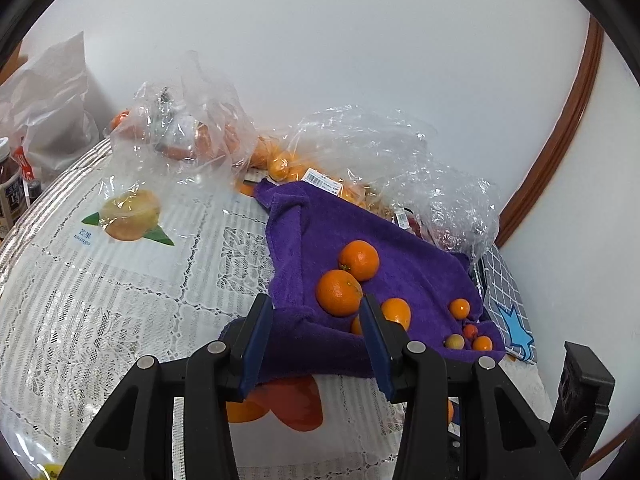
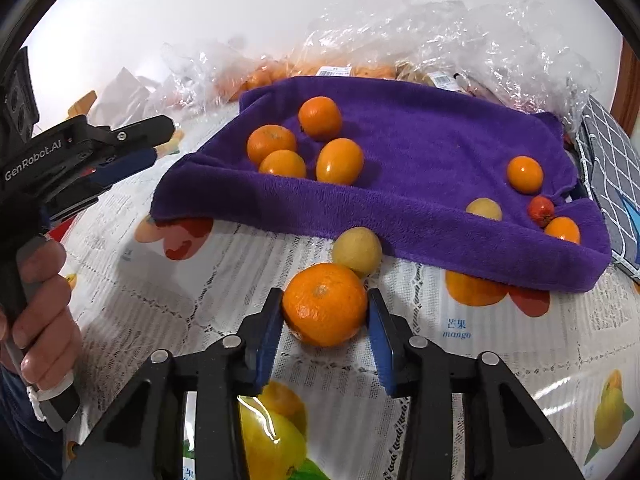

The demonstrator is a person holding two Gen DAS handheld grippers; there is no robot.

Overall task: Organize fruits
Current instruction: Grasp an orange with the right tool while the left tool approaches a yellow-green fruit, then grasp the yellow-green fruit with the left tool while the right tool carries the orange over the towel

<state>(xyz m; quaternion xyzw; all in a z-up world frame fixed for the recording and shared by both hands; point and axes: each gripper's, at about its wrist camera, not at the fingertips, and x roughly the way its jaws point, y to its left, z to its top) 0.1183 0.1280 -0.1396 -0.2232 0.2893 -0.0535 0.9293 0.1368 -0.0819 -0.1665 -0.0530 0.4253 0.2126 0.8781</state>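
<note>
A purple towel (image 2: 420, 152) (image 1: 320, 232) lies on the lace tablecloth with several oranges on it (image 2: 320, 118) (image 1: 359, 260), plus small orange, yellow and red fruits at its right end (image 2: 525, 174) (image 1: 459, 308). My right gripper (image 2: 325, 306) is shut on a large orange (image 2: 325, 305), held just in front of the towel's near edge. A pale yellow fruit (image 2: 357, 251) lies on the tablecloth right behind it. My left gripper (image 1: 316, 312) is open and empty over the towel's near left corner; it also shows at the left of the right wrist view (image 2: 156, 144).
Crumpled clear plastic bags (image 1: 188, 120) (image 2: 460, 40) with more oranges lie behind the towel against the white wall. A grey checked cloth (image 2: 612, 168) lies right of the towel. Bottles (image 1: 10, 184) stand at the far left. The tablecloth (image 1: 120, 300) has printed fruit pictures.
</note>
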